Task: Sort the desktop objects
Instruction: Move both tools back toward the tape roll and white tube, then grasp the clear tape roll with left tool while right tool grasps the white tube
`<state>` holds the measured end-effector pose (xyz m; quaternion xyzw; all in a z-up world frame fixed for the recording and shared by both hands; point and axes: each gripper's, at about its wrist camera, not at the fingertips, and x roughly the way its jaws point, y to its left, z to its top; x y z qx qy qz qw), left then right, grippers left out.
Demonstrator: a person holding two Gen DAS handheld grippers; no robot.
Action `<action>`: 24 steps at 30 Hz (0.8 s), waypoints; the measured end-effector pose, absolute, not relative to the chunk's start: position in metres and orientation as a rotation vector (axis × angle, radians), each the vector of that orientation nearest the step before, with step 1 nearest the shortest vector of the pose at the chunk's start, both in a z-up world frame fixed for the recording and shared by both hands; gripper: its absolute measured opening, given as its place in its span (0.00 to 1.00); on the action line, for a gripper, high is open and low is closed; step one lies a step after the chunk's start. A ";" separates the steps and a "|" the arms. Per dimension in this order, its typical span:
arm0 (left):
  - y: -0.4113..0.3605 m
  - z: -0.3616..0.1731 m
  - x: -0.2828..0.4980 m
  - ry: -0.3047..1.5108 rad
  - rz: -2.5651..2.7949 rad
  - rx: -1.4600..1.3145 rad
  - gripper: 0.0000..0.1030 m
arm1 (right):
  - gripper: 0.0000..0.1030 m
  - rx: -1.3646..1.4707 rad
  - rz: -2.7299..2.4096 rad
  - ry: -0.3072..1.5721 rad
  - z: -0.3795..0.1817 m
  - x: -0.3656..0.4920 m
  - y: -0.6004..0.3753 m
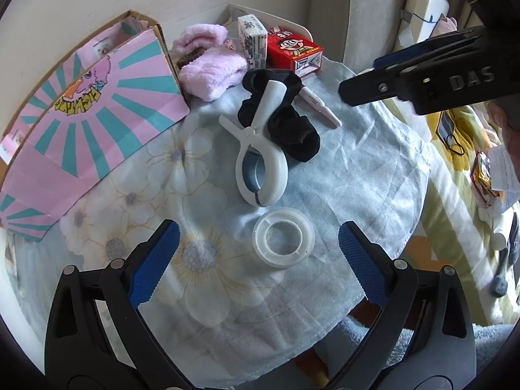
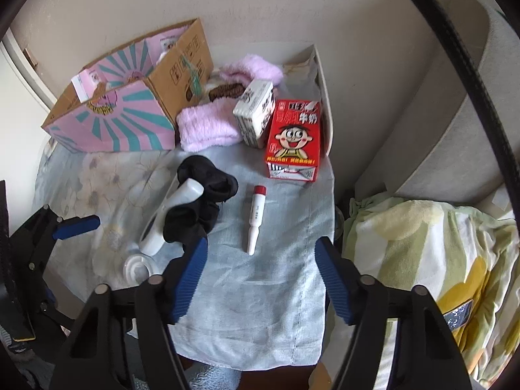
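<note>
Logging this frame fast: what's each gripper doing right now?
Left gripper: open, empty, above the tape roll.
Right gripper: open, empty, near the white tube.

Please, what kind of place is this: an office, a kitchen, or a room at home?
Probably a bedroom at home. A small table under a floral cloth stands against a plain wall, beside floral bedding. Fluffy pink socks and a black sock lie on it.

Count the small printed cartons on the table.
2: a red cartoon-face carton at the back right, and a white carton touching its left side, beside the pink fluffy cloth. Others may be hidden.
</note>
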<state>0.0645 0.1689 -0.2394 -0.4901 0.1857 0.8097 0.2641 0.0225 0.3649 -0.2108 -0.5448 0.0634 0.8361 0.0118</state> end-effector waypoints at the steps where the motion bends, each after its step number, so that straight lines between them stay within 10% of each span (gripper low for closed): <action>1: 0.170 -0.241 0.065 0.507 2.190 -1.322 0.95 | 0.54 -1.709 2.608 0.210 -0.214 0.021 0.365; 24: 0.166 -0.261 0.067 0.490 2.226 -1.352 0.89 | 0.27 -1.768 2.576 0.286 -0.245 -0.009 0.369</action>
